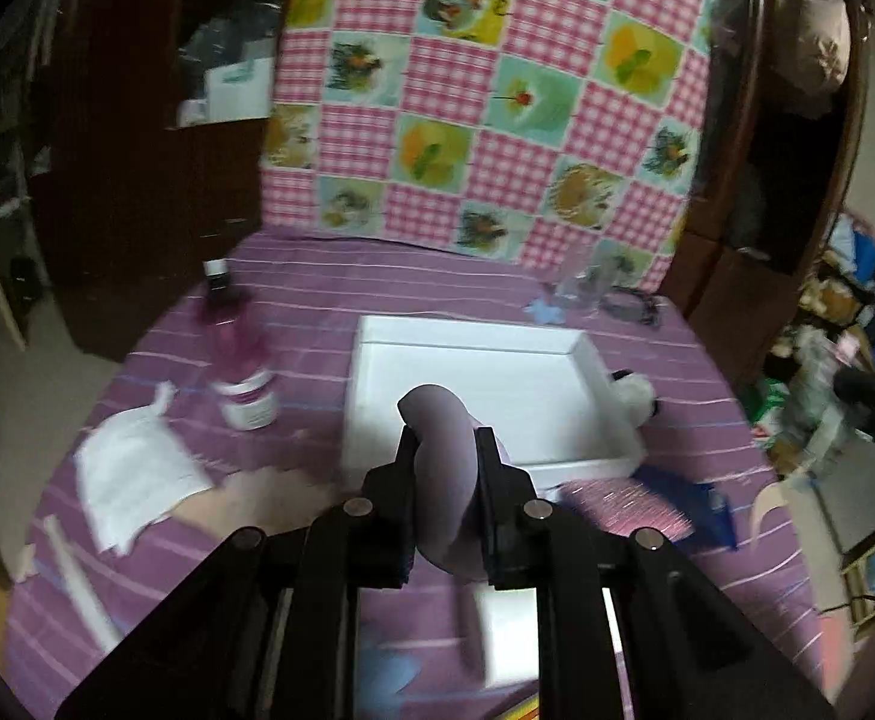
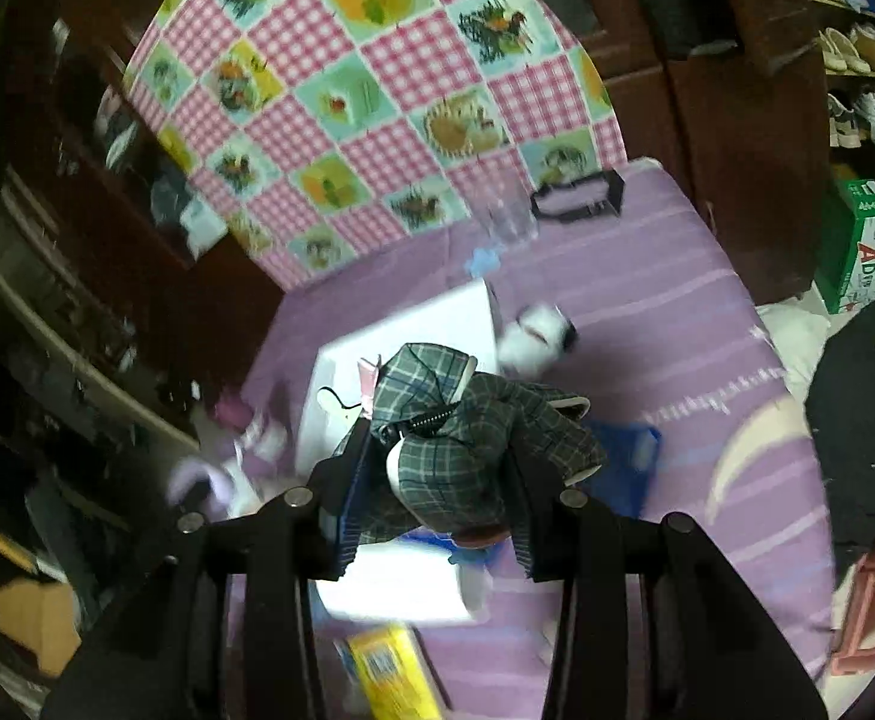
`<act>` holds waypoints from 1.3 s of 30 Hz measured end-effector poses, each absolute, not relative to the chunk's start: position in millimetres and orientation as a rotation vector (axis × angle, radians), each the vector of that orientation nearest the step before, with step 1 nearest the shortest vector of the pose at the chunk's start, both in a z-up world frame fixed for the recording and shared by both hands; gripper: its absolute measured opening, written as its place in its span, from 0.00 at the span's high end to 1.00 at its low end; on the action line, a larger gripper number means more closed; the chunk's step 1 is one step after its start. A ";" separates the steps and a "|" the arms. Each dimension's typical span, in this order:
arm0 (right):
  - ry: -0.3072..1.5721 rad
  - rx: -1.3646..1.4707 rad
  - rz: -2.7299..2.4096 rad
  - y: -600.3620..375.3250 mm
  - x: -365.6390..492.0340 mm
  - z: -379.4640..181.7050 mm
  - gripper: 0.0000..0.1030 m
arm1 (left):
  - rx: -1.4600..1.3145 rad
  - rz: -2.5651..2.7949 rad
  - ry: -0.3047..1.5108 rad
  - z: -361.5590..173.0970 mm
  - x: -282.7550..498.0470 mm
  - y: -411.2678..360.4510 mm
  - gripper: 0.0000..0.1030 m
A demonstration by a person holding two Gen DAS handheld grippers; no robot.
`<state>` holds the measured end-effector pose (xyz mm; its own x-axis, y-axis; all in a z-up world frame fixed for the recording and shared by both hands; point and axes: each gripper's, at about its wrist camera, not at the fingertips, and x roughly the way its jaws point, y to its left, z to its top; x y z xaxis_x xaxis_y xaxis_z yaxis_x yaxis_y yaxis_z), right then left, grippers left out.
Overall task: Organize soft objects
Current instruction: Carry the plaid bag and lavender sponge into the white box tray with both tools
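Observation:
My left gripper point(image 1: 442, 444) is shut on a pale lilac soft object point(image 1: 440, 462) and holds it over the near edge of a white tray point(image 1: 473, 339) on the purple striped cloth. A white and black plush toy point(image 1: 632, 390) lies against the tray's right wall; it also shows in the right wrist view point(image 2: 536, 333). My right gripper point(image 2: 437, 450) is shut on a dark green plaid soft toy point(image 2: 467, 438), held above the tray's point(image 2: 413, 330) near side. The lilac object also shows at the left of the right wrist view point(image 2: 197, 480).
A pink bottle point(image 1: 239, 354) stands left of the tray, with a white cloth point(image 1: 131, 471) nearer. A clear glass point(image 1: 578, 285) stands at the back. A blue item point(image 1: 695, 498) lies near right. A yellow box point(image 2: 389, 672) lies close in front.

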<state>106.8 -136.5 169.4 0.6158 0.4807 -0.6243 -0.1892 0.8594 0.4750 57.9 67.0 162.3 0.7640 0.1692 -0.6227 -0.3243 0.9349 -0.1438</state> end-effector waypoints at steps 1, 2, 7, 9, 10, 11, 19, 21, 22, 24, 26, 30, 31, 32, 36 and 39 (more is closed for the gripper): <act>0.831 0.392 0.394 -130.1 116.8 168.4 0.60 | -0.258 0.264 0.655 161.9 69.0 67.3 0.86; 0.843 0.404 0.391 -123.8 126.0 166.3 0.60 | -0.262 0.265 0.662 162.0 77.0 67.6 0.86; 0.929 0.427 0.361 -95.9 177.6 150.2 0.60 | -0.298 0.257 0.677 174.8 121.8 82.6 0.86; 0.937 0.416 0.354 -87.7 193.1 145.9 0.60 | -0.329 0.244 0.683 174.6 136.9 89.5 0.86; 0.935 0.410 0.351 -84.2 199.5 142.2 0.60 | -0.358 0.228 0.681 172.1 148.0 95.3 0.86; 0.933 0.407 0.353 -81.4 204.9 138.2 0.60 | -0.377 0.223 0.681 168.0 154.6 98.2 0.86; 0.987 0.345 0.406 -60.0 239.6 81.8 0.60 | -0.422 0.260 0.752 96.6 197.7 109.9 0.86; 1.018 0.320 0.403 -52.6 244.7 69.6 0.60 | -0.419 0.269 0.787 74.2 203.1 110.8 0.86; 1.015 0.299 0.405 -48.5 246.0 67.7 0.60 | -0.401 0.262 0.810 65.1 207.5 109.9 0.86; 1.012 0.236 0.387 -39.2 246.3 64.2 0.60 | -0.353 0.280 0.856 50.4 215.3 106.0 0.86; 1.015 0.173 0.380 -31.3 245.7 61.4 0.60 | -0.357 0.258 0.912 38.0 219.9 105.6 0.86; 1.052 0.145 0.388 -28.3 249.5 53.3 0.59 | -0.395 0.286 0.983 18.9 217.2 113.3 0.85; 1.066 0.138 0.386 -27.8 250.8 50.3 0.59 | -0.387 0.297 0.995 13.3 217.1 114.2 0.85; 1.079 0.126 0.382 -26.7 251.8 47.4 0.58 | -0.381 0.294 0.990 12.1 215.6 113.6 0.85; 1.087 0.081 0.371 -21.5 250.7 45.5 0.58 | -0.365 0.272 1.002 13.7 213.7 111.1 0.85; 1.073 0.095 0.369 -24.2 248.8 49.2 0.58 | -0.378 0.262 1.011 14.4 211.3 113.0 0.85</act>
